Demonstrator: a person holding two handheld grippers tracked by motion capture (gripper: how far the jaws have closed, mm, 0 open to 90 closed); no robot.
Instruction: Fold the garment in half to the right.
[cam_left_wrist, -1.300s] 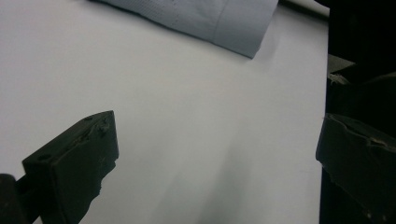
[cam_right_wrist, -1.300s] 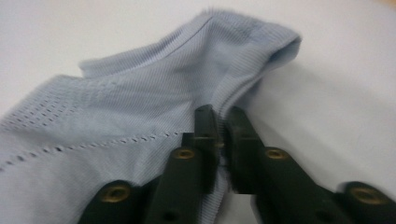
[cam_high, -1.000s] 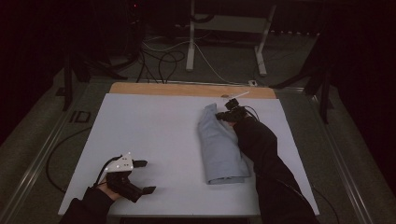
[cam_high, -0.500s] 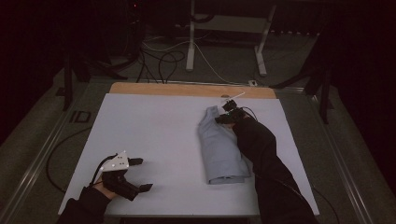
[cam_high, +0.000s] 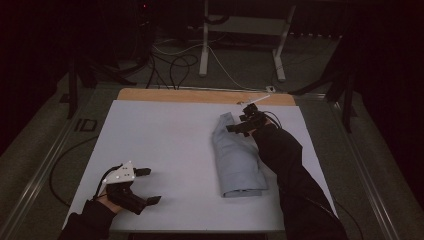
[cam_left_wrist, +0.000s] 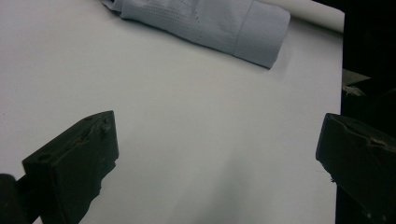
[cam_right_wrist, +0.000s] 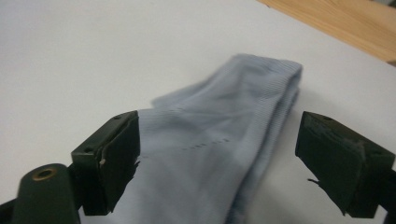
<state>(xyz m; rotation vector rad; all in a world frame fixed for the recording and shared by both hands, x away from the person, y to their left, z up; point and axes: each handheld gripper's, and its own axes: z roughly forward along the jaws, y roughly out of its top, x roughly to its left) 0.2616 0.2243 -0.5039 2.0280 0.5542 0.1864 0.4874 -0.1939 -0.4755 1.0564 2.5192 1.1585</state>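
Near the counter's (cam_high: 165, 145) far right corner, right gripper (cam_high: 239, 126) above folded pale blue ribbed cloth (cam_high: 237, 160), jaws just opened, gripping nothing; left gripper (cam_high: 145, 186) by the near left corner, jaws spread.

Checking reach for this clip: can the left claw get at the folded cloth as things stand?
Probably yes: the left claw stands open, and only bare table lies between it and the cloth; the right claw hovers at the far end.

- The folded garment (cam_high: 237, 160) lies on the table (cam_high: 165, 135), right of centre, running from near to far.
- The right gripper (cam_high: 239, 126) hangs over the garment's far end, jaws apart.
- The left gripper (cam_high: 145, 186) sits at the table's near left corner, well apart from the garment.
- A wooden strip (cam_high: 200, 96) runs along the far edge.
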